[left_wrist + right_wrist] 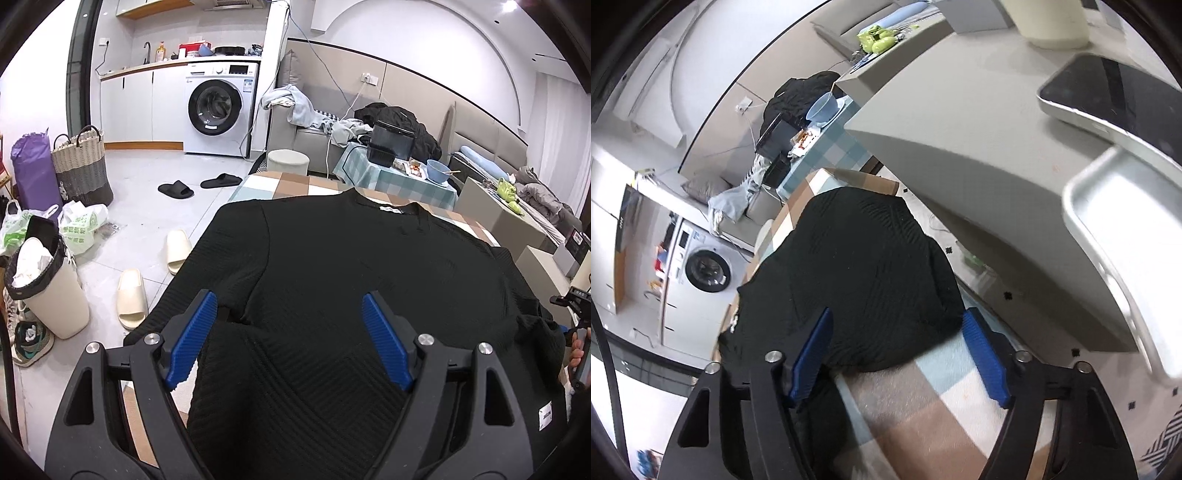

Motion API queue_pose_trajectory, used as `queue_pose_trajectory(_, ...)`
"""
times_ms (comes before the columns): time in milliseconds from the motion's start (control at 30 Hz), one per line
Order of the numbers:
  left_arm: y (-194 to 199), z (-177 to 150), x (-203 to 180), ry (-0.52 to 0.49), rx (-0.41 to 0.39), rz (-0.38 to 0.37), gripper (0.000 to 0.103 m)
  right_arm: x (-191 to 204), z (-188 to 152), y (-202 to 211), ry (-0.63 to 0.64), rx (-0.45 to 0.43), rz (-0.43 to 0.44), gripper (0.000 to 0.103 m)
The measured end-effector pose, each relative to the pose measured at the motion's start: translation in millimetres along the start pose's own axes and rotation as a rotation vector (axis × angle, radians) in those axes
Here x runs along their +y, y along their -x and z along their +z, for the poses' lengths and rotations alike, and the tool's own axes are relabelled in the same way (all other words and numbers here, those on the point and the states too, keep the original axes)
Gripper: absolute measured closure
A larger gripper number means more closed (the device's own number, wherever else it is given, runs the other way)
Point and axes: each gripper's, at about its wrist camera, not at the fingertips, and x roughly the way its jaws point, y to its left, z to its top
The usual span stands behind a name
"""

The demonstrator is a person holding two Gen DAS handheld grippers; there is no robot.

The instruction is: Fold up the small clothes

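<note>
A black ribbed knit top [351, 280] lies spread on a checked tablecloth [295, 184], neckline with a white label at the far end. My left gripper [290, 339] hovers just above its near part, blue pads [192, 339] wide open and empty. In the right wrist view the same top [857, 266] lies on the checked cloth [916, 406]. My right gripper [897, 354] is open at the garment's edge, its left pad over the fabric and its right pad [986, 362] over bare cloth. It holds nothing.
White and black slippers [133, 299], a bin [48, 288], bags and a woven basket [81, 170] stand on the floor at left. A washing machine [218, 110], sofa and cluttered side table are behind. A grey counter [960, 122] with a tray [1126, 243] lies right.
</note>
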Motion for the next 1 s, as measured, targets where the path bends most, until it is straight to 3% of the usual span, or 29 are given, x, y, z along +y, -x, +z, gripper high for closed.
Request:
queue_pose_trajectory(33,-1.6,0.2,1.4,0.005,0.005,-0.006,0.024,1.9,1.4,-2.7,0.011,-0.004,-0.012,0.036)
queue_pose_trajectory(200,-4.2,1.9,-0.7,-0.003,-0.002,-0.018,0.024,8.1,4.7,-12.2,0.076,-0.026,-0.13,0.081)
queue_pose_trajectory(233,-3.4,1.0,-0.1,-0.006,-0.004,-0.018,0.024,9.3,5.6,-15.0,0.089,-0.022,-0.147,0.088)
queue_pose_trajectory(300,-4.1,1.1,-0.6,-0.007,-0.003,-0.019,0.024,9.0,7.2,-15.8,0.096,-0.029,-0.145,0.091)
queue_pose_trajectory(467,-4.1,-0.4,-2.1,0.005,-0.005,-0.032,0.024,27.7,10.3,8.0,0.11,-0.128,-0.049,0.091)
queue_pose_trajectory(533,-2.5,-1.5,0.2,0.009,-0.004,-0.034,0.024,54.3,9.1,21.1,0.171,-0.196,-0.005,0.091)
queue_pose_trajectory(600,-1.8,-1.1,0.6,0.011,-0.006,-0.04,0.024,83.4,3.6,29.2,0.228,-0.215,0.093,0.091)
queue_pose_trajectory(700,1.8,-1.8,2.4,0.016,-0.016,-0.042,0.024,139.1,-16.7,29.1,0.385,-0.135,0.267,0.091)
queue_pose_trajectory(800,3.9,-2.9,4.0,0.018,-0.017,-0.039,0.024,190.6,-62.6,15.0,0.593,0.034,0.376,0.091)
queue_pose_trajectory(867,3.4,-3.6,4.9,0.024,-0.011,-0.035,0.024,202.2,-84.9,1.6,0.665,0.121,0.385,0.084)
queue_pose_trajectory(900,3.9,-4.4,7.1,0.029,-0.006,-0.031,0.023,203.5,-94.2,-6.4,0.687,0.174,0.368,0.076)
queue_pose_trajectory(1000,4.3,-5.5,14.2,0.051,0.003,-0.005,0.022,190.0,-105.0,-19.5,0.678,0.22,0.311,0.07)
